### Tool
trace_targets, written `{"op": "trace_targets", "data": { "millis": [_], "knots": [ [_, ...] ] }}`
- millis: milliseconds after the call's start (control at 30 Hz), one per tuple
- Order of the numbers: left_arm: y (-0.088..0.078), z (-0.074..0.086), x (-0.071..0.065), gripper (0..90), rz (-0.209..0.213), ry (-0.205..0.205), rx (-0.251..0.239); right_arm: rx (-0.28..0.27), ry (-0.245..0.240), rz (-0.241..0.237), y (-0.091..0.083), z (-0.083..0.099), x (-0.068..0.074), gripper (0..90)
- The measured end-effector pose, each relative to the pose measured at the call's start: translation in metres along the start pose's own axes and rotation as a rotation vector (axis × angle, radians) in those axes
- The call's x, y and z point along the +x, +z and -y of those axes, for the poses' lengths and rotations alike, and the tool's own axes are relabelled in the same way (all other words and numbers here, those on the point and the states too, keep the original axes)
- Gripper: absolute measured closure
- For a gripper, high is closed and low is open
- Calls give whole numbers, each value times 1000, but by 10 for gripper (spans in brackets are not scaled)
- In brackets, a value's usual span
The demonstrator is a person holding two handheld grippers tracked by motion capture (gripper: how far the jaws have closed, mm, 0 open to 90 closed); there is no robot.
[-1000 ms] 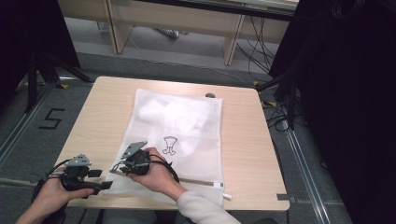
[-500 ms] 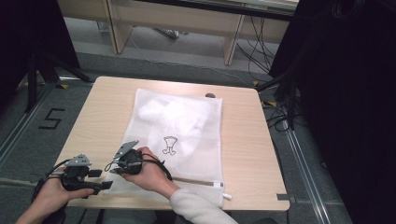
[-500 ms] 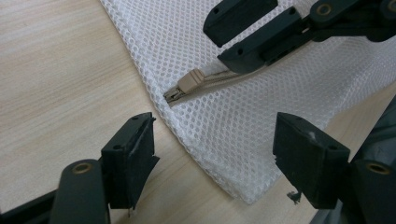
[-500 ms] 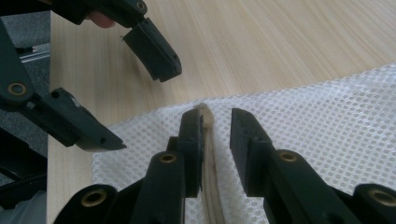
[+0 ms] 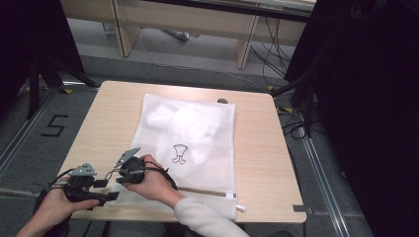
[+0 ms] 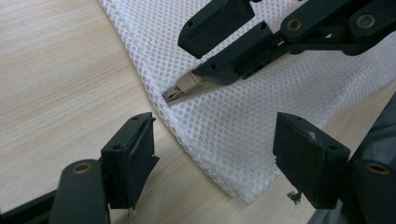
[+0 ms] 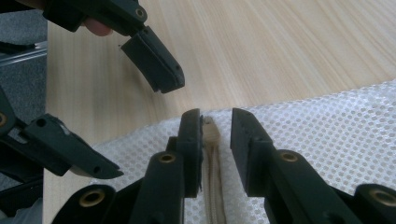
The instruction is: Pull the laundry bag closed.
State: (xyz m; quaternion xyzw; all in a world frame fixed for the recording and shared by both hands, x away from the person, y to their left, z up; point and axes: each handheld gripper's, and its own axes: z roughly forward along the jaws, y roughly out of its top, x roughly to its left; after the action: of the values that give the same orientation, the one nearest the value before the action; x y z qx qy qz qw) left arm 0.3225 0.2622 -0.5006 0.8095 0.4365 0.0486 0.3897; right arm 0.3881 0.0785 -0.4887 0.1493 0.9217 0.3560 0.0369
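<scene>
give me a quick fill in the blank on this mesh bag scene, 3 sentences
1. The white mesh bag lies flat on the ______ table.
2. In the right gripper view, the zipper pull sits ______ the jaws of the right gripper, with a gap on one side.
3. In the left gripper view, the left gripper has its jaws spread wide over the bag's ______.

Missing words: wooden; between; corner

A light wooden surface (image 5: pixel 118 123) stands on grey carpet (image 5: pixel 44 113) marked with a black "5" (image 5: pixel 54 126), black curtains (image 5: pixel 370 98) flanking, cables (image 5: pixel 291 118) trailing beside.
</scene>
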Motion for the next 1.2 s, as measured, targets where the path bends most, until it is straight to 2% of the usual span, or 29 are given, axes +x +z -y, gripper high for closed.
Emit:
{"op": "trace_targets", "data": {
  "millis": [67, 100, 133, 167, 200, 233, 300, 333, 367, 400, 433, 467, 500, 533, 567, 600, 633, 667, 700, 733, 767, 800, 900, 933, 967, 1133, 1167, 1200],
  "knots": [
    [0, 0, 0, 292, 4, -4, -3, 12, -14, -7, 1, 0, -1, 742],
    [0, 0, 0, 292, 4, -1, -3, 12, -8, 2, 2, 0, 0, 741],
    [0, 0, 0, 292, 4, 1, -2, 20, 19, -7, 3, 0, 2, 741],
    [0, 0, 0, 292, 5, -1, -2, 22, 4, -7, 3, 0, 0, 740],
    [0, 0, 0, 292, 5, 0, -1, 20, 17, -5, 4, 1, 2, 739],
    [0, 0, 0, 292, 6, 1, -2, 22, 4, -6, 5, 0, 1, 738],
    [0, 0, 0, 292, 5, 0, -3, 23, 7, -11, 6, 0, 1, 736],
    [0, 0, 0, 292, 5, 0, -2, 32, 36, -12, 6, -1, 3, 735],
    [0, 0, 0, 292, 5, 0, -2, 17, 9, -12, 8, -1, 0, 735],
    [0, 0, 0, 292, 5, -3, -2, 27, 5, -12, 8, -1, -1, 735],
    [0, 0, 0, 292, 4, 1, 0, 35, 62, -10, 8, -1, 3, 734],
    [0, 0, 0, 292, 5, 3, -1, 33, 7, -11, 9, -2, -1, 734],
    [-1, 0, 0, 292, 5, 3, -1, 32, 4, -14, 9, -2, -2, 734],
    [-1, 0, 0, 292, 4, 3, -1, 42, 40, -13, 9, -3, 0, 734],
    [-1, 0, 0, 292, 5, 4, 0, 38, 16, -15, 11, -4, -1, 735],
    [-1, 0, 0, 292, 5, 3, 0, 38, 16, -15, 11, -4, -1, 735],
    [-1, 0, 0, 292, 5, 3, 0, 34, 51, -16, 12, -3, 2, 735],
    [0, 1, 0, 292, 8, 4, -7, 32, 5, -17, 13, -4, -1, 735],
    [-1, 1, 0, 292, 14, 6, 2, 38, 16, -21, 13, -5, 0, 737],
    [-2, 1, 1, 292, 12, 25, 19, 31, 22, -24, 14, -4, 0, 739],
    [-2, 1, 1, 292, 11, 24, 19, 33, 7, -23, 14, -5, 0, 739],
    [-1, 1, 0, 292, 11, 8, 8, 36, 10, -23, 15, -4, 1, 740],
    [0, 2, 0, 292, 1, 0, -15, 33, 8, -25, 17, -3, 1, 743],
    [-2, 1, 1, 293, -8, 12, 17, 39, 4, -24, 17, -4, 1, 744],
    [-2, 1, 2, 293, -8, 14, 22, 34, 18, -25, 18, -3, 1, 744],
    [-3, 2, 1, 292, -9, 13, 25, 32, 27, -29, 20, -2, 1, 747],
    [-2, 2, 1, 292, -10, 6, 11, 44, 7, -26, 20, -2, 0, 748],
    [-2, 2, 1, 292, -18, 8, 21, 45, 14, -27, 20, -2, 0, 748]
  ]
}}
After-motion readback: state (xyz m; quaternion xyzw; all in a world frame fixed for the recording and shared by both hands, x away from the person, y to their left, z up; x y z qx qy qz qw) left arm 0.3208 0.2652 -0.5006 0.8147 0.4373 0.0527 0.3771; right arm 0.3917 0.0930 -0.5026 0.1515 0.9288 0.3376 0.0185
